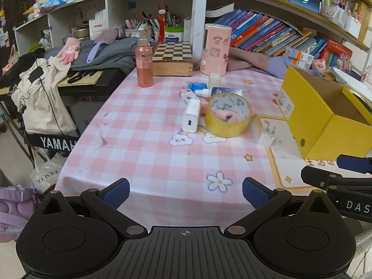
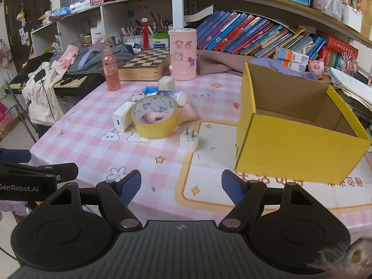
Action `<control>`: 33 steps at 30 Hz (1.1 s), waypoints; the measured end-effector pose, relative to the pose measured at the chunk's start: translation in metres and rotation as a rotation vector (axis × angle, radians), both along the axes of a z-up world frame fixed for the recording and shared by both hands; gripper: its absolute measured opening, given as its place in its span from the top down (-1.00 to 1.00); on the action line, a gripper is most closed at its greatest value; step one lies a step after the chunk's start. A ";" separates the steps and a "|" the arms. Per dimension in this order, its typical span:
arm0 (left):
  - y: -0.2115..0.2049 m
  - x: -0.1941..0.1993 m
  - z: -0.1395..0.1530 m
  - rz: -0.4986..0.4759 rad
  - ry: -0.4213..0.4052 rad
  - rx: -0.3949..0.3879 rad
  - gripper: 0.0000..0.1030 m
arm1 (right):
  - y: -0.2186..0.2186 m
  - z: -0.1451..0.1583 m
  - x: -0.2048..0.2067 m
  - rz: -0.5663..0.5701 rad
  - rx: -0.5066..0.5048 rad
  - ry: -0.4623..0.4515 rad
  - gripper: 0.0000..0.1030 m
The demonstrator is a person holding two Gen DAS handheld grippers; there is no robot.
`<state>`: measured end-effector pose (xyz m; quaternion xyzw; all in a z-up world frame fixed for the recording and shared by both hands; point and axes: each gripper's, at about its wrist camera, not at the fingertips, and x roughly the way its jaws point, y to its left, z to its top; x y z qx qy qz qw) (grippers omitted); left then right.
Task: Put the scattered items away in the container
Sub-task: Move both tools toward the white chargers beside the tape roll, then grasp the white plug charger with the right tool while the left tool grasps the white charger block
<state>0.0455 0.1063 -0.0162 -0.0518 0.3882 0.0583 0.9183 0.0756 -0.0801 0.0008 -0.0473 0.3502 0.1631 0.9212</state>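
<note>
Both your left gripper (image 1: 186, 193) and right gripper (image 2: 181, 186) gape empty; the tape roll (image 2: 154, 118) ahead may roll if nudged off-centre.

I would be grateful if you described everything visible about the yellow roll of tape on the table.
The tape roll is a wide ring of glossy yellow tape whose pale inner core is printed with small grey motifs. It rests tilted on the pink checked tablecloth, its opening facing the cameras, propped on a pink soft item that shows through the hole. A white charger block touches its left side. No gripper touches it.
</note>
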 end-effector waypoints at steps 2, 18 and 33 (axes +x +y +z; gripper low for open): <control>0.003 0.009 -0.003 0.004 0.006 -0.008 -1.00 | 0.004 -0.003 0.010 0.008 -0.009 0.001 -0.45; 0.014 0.098 -0.026 -0.046 0.022 0.015 -0.89 | 0.028 -0.041 0.086 0.049 -0.103 0.051 -0.17; 0.017 0.163 -0.048 -0.101 0.081 0.076 -0.41 | 0.041 -0.061 0.126 0.020 -0.117 0.065 -0.13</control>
